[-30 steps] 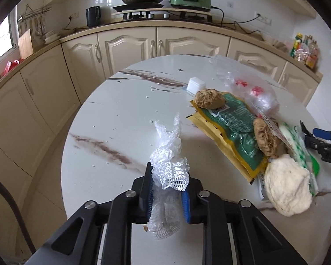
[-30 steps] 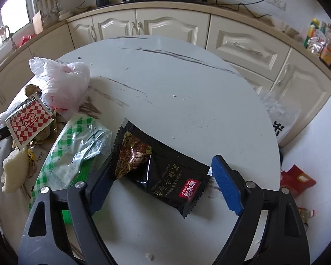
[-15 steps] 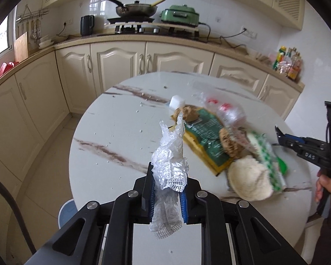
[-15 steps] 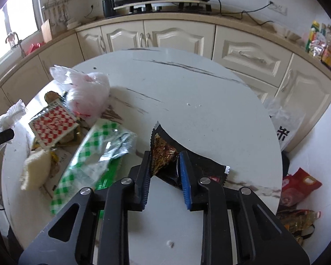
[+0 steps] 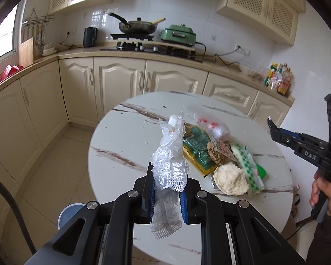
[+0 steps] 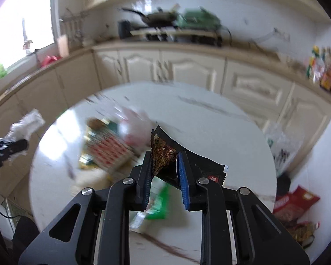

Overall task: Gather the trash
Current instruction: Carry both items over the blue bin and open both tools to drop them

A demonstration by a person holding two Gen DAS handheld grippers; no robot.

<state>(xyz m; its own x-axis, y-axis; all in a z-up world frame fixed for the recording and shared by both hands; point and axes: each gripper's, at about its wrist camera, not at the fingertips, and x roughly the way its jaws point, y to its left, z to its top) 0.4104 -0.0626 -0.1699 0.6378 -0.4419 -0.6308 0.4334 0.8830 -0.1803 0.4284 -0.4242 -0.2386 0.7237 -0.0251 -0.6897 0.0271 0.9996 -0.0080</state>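
Observation:
My left gripper point(image 5: 167, 193) is shut on a crumpled clear plastic wrapper point(image 5: 170, 163) and holds it above the near edge of the round marble table point(image 5: 125, 137). A black snack packet point(image 6: 165, 154) is clamped, folded, in my right gripper point(image 6: 165, 172), lifted off the table point(image 6: 220, 132); this view is blurred. On the table lies a pile of trash: a green and yellow bag point(image 5: 197, 150), a white bread-like lump point(image 5: 230, 180), a green checked wrapper point(image 5: 249, 165) and a clear bag with red print point(image 5: 214, 127). The right gripper point(image 5: 273, 128) also shows at the right edge of the left wrist view.
Cream kitchen cabinets point(image 5: 121, 81) curve behind the table, with a stove and pan point(image 5: 136, 26) on the counter. A blue-rimmed bin point(image 5: 71, 212) stands on the floor left of the table. Red snack bags point(image 6: 295, 205) lie on the floor at the right. A hand point(image 5: 324, 192) grips the right tool.
The right gripper closed on the black packet and lifted it off the table. Both grippers rose and pulled back, so the table looks smaller. The left grip on the wrapper is unchanged.

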